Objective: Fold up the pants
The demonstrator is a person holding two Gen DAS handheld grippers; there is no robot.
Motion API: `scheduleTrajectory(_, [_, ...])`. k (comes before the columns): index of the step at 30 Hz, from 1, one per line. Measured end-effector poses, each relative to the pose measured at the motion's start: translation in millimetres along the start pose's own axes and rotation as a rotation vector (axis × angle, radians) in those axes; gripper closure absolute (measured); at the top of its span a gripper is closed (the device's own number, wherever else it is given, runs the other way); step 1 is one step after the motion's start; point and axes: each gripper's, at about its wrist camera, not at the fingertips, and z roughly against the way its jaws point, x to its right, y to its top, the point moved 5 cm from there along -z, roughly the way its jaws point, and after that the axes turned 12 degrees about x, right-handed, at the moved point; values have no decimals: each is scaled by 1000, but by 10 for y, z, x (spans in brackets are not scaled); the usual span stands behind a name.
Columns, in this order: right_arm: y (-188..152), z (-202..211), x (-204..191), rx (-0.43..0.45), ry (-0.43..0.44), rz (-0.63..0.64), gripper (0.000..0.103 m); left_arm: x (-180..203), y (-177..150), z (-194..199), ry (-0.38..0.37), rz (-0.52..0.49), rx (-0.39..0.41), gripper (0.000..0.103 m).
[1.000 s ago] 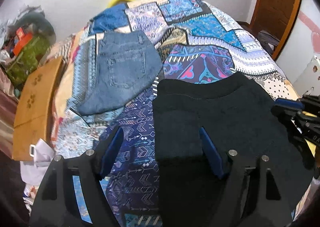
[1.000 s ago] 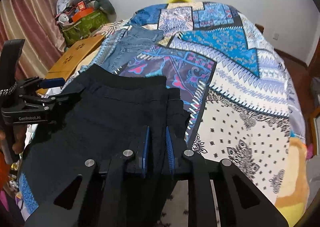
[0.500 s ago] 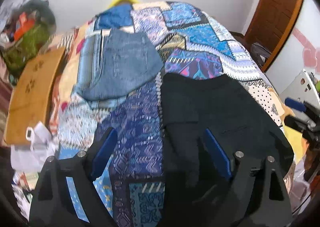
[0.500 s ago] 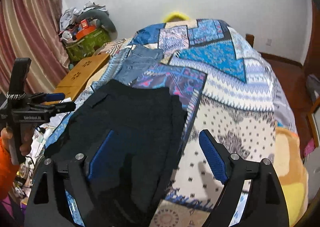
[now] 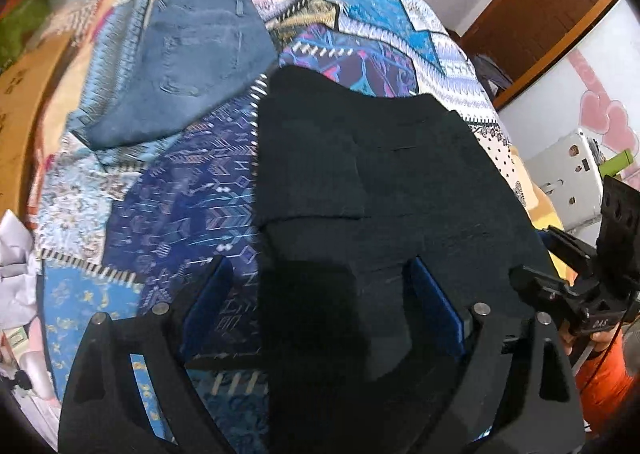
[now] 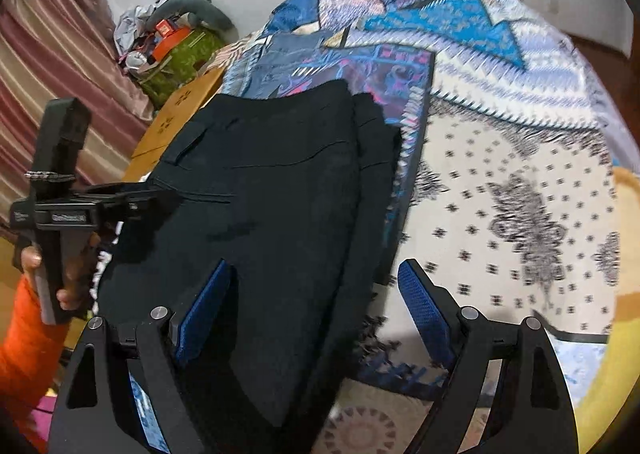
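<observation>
Here, black pants (image 5: pixel 384 182) laid flat on patchwork bedspread (image 5: pixel 188 190), doubled into a broad panel, one folded layer ending in a straight edge across the near half. Left gripper (image 5: pixel 320 310) poised above near edge of pants, fingers spread wide, nothing held between pads. Right gripper (image 6: pixel 316 310) likewise spread wide over the garment's right border, one pad above black cloth, the other above white-patterned bedspread, nothing gripped. Folded denim jeans (image 5: pixel 188 54) set apart toward far left of bed, clear of black pants. Judged stage: lengthwise and one crosswise fold apparently done, cloth released and lying fairly smooth; probably left, a final crosswise fold to a compact stack, or only smoothing. Exact number of layers not discernible in dark fabric.
</observation>
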Motion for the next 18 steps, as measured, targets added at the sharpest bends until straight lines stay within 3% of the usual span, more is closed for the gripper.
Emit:
scheduleTrajectory(5, [22,-89,-72,-12,32,17,21,15,23,-169,-93,53,-61,7])
scheduleTrajectory(8, [46,-128,-89,-26,51,14,27,48,47,-191,-106,34,-60,8])
scheduleTrajectory(13, [79,-104,-22,-28,76,-31,63,140,77,-120,-119,1,-35,26])
scheduleTrajectory(16, [84,-61,-31,-18,78,-35,73,170,80,-21,-104,-30,-9,40])
scheduleTrajectory(18, [86,-27,-89,-7,62,-4,76,175,101,64,-88,-48,12,55])
